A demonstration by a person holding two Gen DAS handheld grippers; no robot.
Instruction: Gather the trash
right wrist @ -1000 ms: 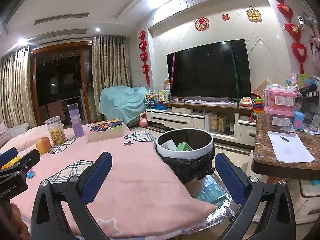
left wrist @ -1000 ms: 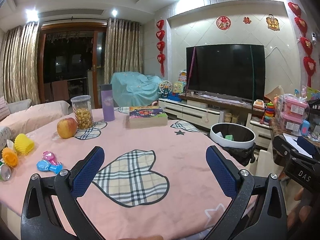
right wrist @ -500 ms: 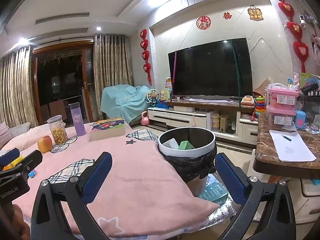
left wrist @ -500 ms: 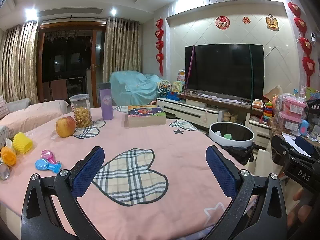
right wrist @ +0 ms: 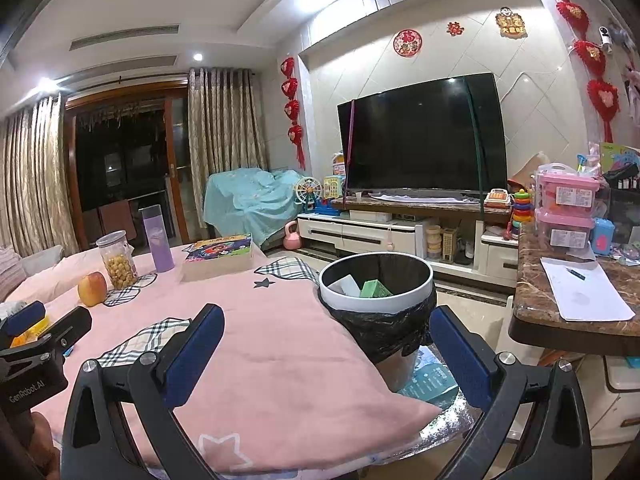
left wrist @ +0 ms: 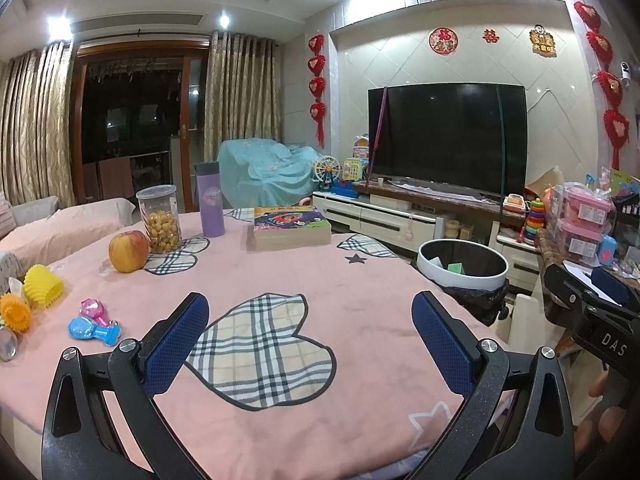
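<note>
While both tools hang wide and empty over the pink-clothed counter (left wrist: 360,280), the step in hand looks like a search for whatever trash is left. The left tool (left wrist: 310,344), at the bottom of its frame, has its blue pads spread over a plaid patch with nothing between them. The right tool (right wrist: 326,356) is just as wide at the bottom of its own frame, its right pad low beside the trash bin (right wrist: 376,292).

That bin, black-lined with a white rim, stands just off the counter's edge at frame centre in the right view; a green box (right wrist: 374,289) and a pale scrap already lie inside.

Farther out, at the left of the left view, lie a blue toy (left wrist: 90,330), a pink toy (left wrist: 93,309) and a yellow ridged cup (left wrist: 43,289); above them stand an apple (left wrist: 128,250), a snack jar (left wrist: 159,220), a purple bottle (left wrist: 210,204) and a book (left wrist: 290,226). None of these reads plainly as trash, and I cannot tell that any waste remains on the cloth.

To do this well, sweep the left side slowly, pick only clear litter, close the pads squarely on it, then carry it over the rim before letting go.
</note>
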